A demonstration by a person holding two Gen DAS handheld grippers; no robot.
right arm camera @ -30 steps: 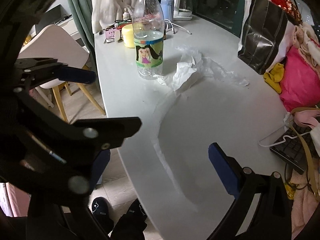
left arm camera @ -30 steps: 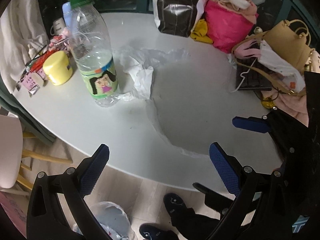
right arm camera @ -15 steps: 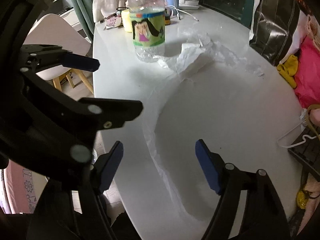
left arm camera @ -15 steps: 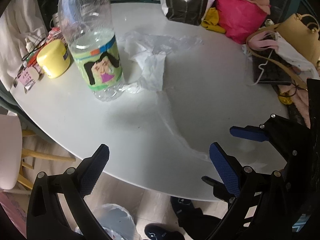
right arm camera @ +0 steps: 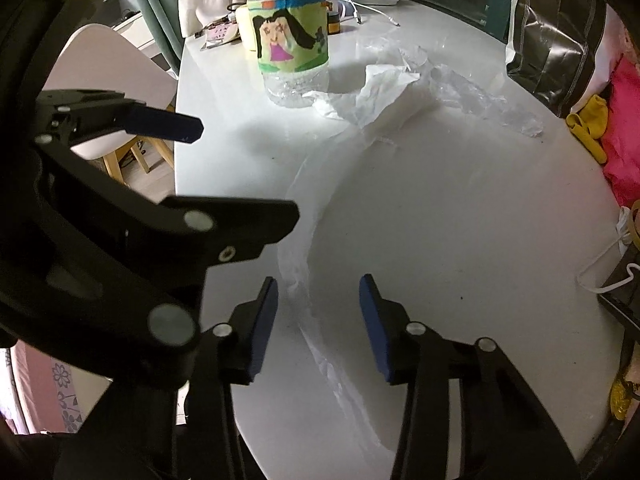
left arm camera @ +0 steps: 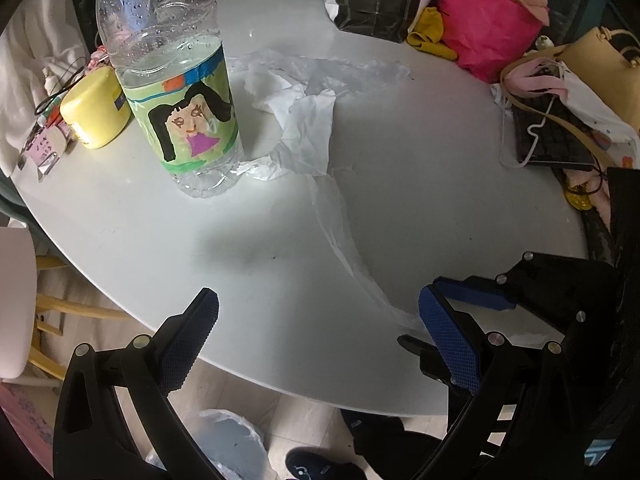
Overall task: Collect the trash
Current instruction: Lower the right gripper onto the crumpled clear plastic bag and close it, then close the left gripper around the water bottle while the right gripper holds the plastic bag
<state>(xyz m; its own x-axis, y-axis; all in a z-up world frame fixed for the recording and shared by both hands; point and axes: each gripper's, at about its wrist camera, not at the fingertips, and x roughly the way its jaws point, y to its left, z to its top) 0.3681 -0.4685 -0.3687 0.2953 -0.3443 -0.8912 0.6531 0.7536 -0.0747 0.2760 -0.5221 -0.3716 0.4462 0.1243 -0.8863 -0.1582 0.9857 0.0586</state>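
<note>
A long strip of clear plastic film [right arm camera: 298, 276] runs across the white table [right arm camera: 440, 220] from a crumpled white tissue [right arm camera: 384, 92] toward the near edge. My right gripper [right arm camera: 318, 312] hangs low over the table with the strip between its blue pads. Its jaws are closing, and the pads stand apart from the film. My left gripper [left arm camera: 320, 320] is open wide over the table's near edge with nothing between its fingers. The film [left arm camera: 340, 232] lies ahead of it and to its right. A water bottle with a drawn label [left arm camera: 180, 100] stands upright beside the tissue [left arm camera: 304, 128].
A bin lined with a plastic bag [left arm camera: 224, 440] stands on the floor under the table edge, next to a person's shoe [left arm camera: 316, 466]. A yellow jar [left arm camera: 96, 116], black bag [left arm camera: 372, 0], pink bag [left arm camera: 488, 24], tan handbag [left arm camera: 600, 68] and keyboard [left arm camera: 552, 136] ring the table. A white chair [right arm camera: 112, 80] stands at the left.
Both grippers have come down closer to the table. The right gripper's jaws have narrowed from wide open to either side of the plastic strip. The left gripper's jaws stay wide.
</note>
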